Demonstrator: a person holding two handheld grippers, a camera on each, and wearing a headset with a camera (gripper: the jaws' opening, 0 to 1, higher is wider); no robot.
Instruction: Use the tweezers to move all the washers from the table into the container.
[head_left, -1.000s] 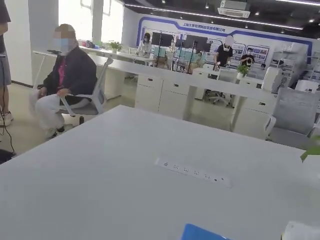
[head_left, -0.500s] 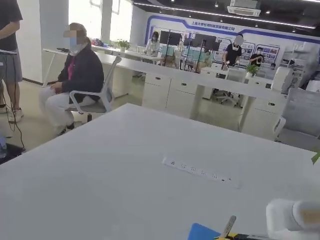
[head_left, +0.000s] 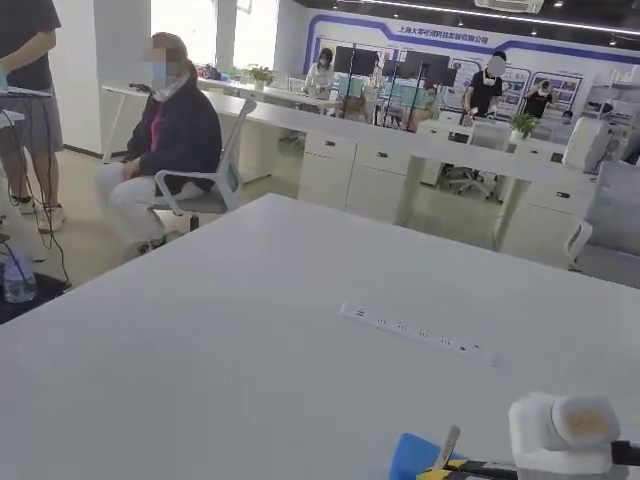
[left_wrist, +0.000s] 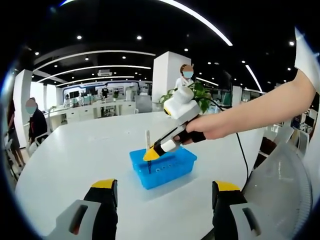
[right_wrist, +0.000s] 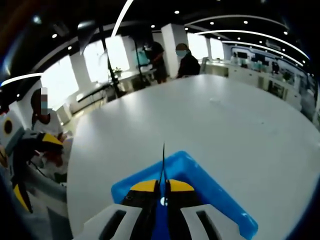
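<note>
Your right gripper (right_wrist: 162, 186) has its yellow-tipped jaws pinched right down on the thin metal tweezers (right_wrist: 163, 160) – no gap between them apart from the tweezers themselves. In the left gripper view your hand (left_wrist: 210, 127) holds that gripper tilted down, and the tweezers' dark tips point into the shallow blue plastic container (left_wrist: 175, 172), while their pale top end sticks up above the jaws. I can't tell whether the tips touch the container's floor. There are a few specks in there, but they're too small to call washers.

Your left gripper (left_wrist: 164, 192) is wide open with nothing in it. It hangs over the near edge of the white table (left_wrist: 75, 150), short of the container, with bare tabletop between its jaws.

In the head view the container sits at the bottom edge, well on the near side of the white power strip (head_left: 420, 333) set into the table – a seated person in a dark jacket (head_left: 165, 140) is off past the far-left corner.
</note>
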